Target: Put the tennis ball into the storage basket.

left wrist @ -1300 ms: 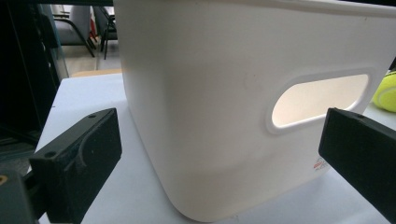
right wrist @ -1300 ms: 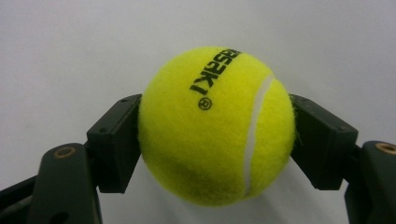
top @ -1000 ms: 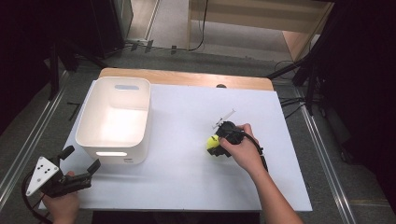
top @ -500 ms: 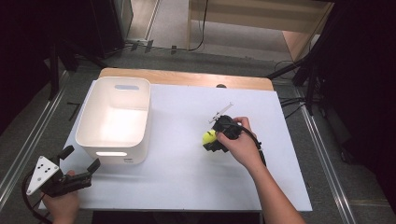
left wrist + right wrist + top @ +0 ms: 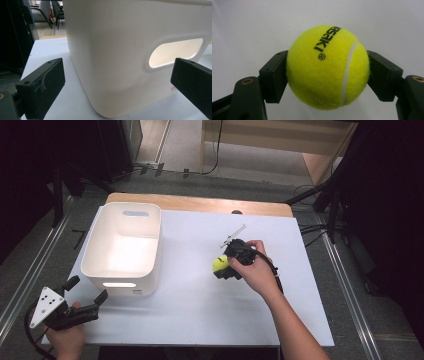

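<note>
A yellow tennis ball [image 5: 328, 67] with black lettering sits squeezed between the two black jaws of my right gripper [image 5: 328, 75], which is shut on it. In the high view the ball [image 5: 219, 264] hangs a little above the white table, right of centre, under my right gripper [image 5: 222, 267]. My left gripper [image 5: 86, 290] rests at the table's front left corner, jaws wide open with nothing between them. Its own view looks at the near wall of a white bin [image 5: 125, 50] with an oval handle hole.
The white bin [image 5: 95, 255] stands at the left of the white table [image 5: 200, 315], open side up. A wooden strip runs along the table's far edge. Metal rails and dark floor flank both sides.
My right gripper has risen with the ball and drifted slightly toward the far side. The left gripper has stayed put.
</note>
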